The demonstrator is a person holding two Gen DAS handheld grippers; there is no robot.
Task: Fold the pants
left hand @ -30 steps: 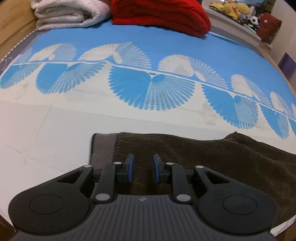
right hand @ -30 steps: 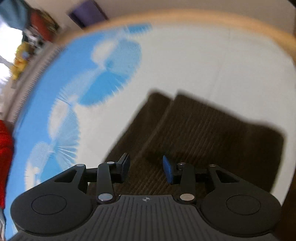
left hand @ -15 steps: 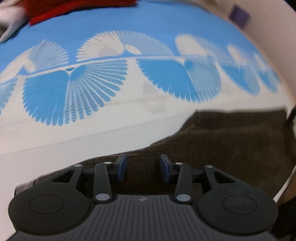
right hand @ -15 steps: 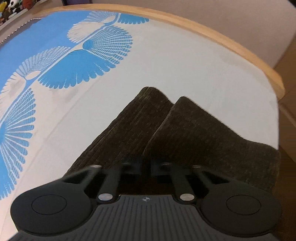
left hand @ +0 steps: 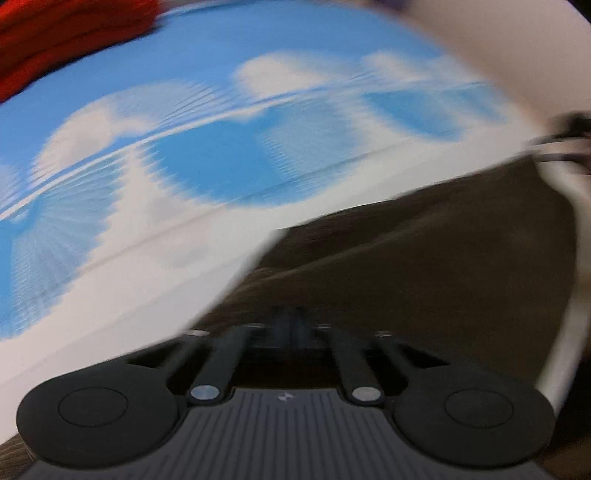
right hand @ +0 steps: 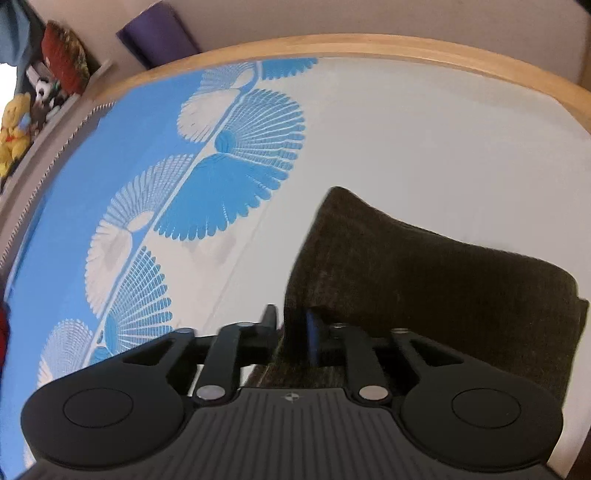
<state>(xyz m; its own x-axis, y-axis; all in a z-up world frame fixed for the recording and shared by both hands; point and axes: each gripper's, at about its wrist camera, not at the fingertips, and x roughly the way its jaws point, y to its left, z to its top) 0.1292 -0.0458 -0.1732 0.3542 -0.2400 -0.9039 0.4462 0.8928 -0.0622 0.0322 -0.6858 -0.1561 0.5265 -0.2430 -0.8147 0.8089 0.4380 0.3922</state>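
The dark brown corduroy pants (left hand: 424,258) lie on the blue-and-white bed sheet (left hand: 184,155); the left wrist view is blurred by motion. My left gripper (left hand: 290,325) has its blue pads pressed together on the pants fabric. In the right wrist view the pants (right hand: 424,280) rise as a lifted fold in front of the camera. My right gripper (right hand: 291,328) is shut on the pants edge, with cloth pinched between its pads.
A red folded blanket (left hand: 55,37) lies at the far left of the bed. A wooden bed frame (right hand: 369,42) curves along the sheet's edge. Stuffed toys (right hand: 14,129) and a purple object (right hand: 155,33) sit beyond the frame. The other gripper (left hand: 565,140) shows blurred at the right edge.
Both grippers have closed on the pants. The left view swung right and blurred with motion. The right gripper lifted the pants edge off the sheet.
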